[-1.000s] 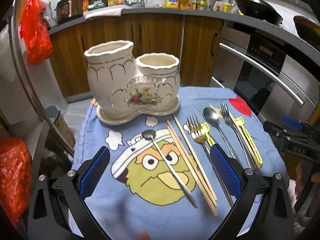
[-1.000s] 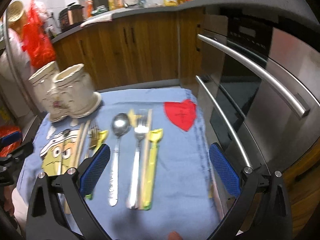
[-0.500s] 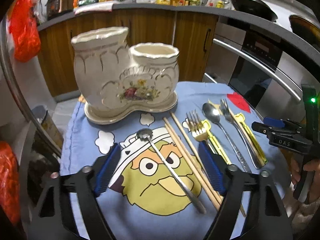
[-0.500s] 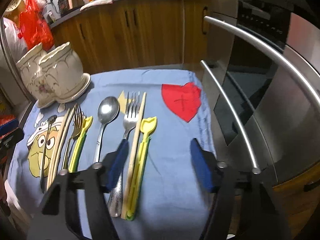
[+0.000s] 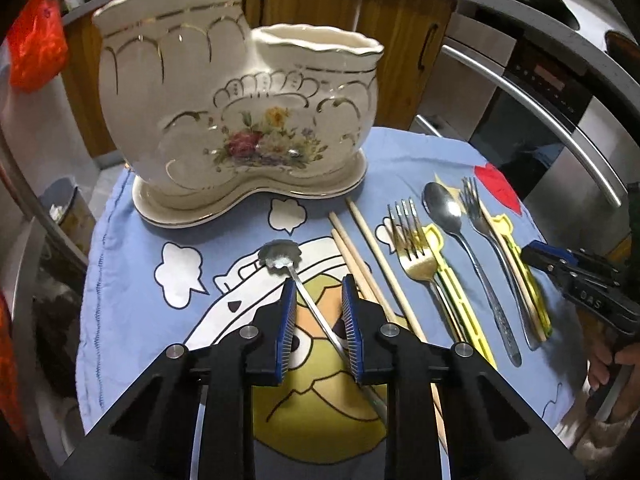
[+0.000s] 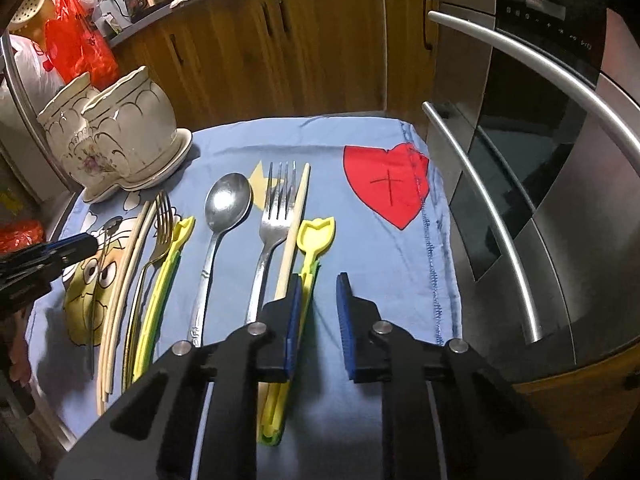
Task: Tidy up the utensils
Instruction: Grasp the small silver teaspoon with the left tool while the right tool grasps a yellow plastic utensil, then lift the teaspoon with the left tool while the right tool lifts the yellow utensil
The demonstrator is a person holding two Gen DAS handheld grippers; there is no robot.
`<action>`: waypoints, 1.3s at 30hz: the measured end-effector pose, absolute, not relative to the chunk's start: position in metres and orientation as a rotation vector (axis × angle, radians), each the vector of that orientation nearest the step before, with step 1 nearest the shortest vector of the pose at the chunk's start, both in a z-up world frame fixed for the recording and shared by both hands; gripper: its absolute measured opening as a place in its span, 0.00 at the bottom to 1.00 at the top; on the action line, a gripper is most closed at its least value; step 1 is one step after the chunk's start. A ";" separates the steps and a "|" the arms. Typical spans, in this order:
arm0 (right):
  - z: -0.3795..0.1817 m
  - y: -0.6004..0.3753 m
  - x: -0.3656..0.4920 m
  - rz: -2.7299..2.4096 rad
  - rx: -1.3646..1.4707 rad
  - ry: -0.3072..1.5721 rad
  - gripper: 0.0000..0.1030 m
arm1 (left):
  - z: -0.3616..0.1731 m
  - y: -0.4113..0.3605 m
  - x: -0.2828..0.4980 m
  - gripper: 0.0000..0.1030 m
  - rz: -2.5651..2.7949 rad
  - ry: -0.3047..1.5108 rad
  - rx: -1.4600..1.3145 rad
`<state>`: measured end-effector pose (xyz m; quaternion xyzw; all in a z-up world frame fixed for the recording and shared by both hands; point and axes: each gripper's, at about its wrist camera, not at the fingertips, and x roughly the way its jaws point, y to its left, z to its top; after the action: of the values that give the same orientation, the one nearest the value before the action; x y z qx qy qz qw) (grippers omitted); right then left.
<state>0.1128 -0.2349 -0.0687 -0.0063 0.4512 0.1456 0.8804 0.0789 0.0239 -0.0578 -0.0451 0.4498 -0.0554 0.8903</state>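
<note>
Left view: left gripper (image 5: 318, 312) has dropped and narrowed from wide open; pads now straddle the small flower-head spoon (image 5: 304, 292), apparently not yet clamped. Spoon lies flat on the cloth (image 5: 132, 280), holder (image 5: 240, 120) far behind, empty.

Right view: right gripper (image 6: 318, 312) also lowered and narrowed, part-open, left pad over the yellow utensil (image 6: 308, 264). Nothing lifted; first picks are imminent.
</note>
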 end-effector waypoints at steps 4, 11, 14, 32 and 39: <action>-0.069 -0.232 0.117 0.313 -0.028 0.952 0.17 | -0.064 0.024 0.088 0.24 -0.117 0.966 -0.111; -0.071 -0.225 0.127 0.339 -0.034 0.989 0.13 | -0.071 0.028 0.098 0.17 -0.112 0.991 -0.127; -0.073 -0.228 0.133 0.347 -0.006 1.011 0.12 | -0.071 0.029 0.099 0.11 -0.114 0.995 -0.128; -0.052 -0.235 0.126 0.379 0.051 0.907 0.10 | -0.051 0.023 0.083 0.02 -0.207 0.883 -0.093; -0.026 -0.229 0.117 0.403 0.054 0.811 0.10 | -0.029 0.030 0.069 0.02 -0.232 0.815 -0.107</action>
<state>0.1171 -0.2291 -0.0260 0.0262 0.3915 0.1946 0.8990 0.0691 0.0305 -0.0290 -0.0519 0.3952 -0.1123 0.9102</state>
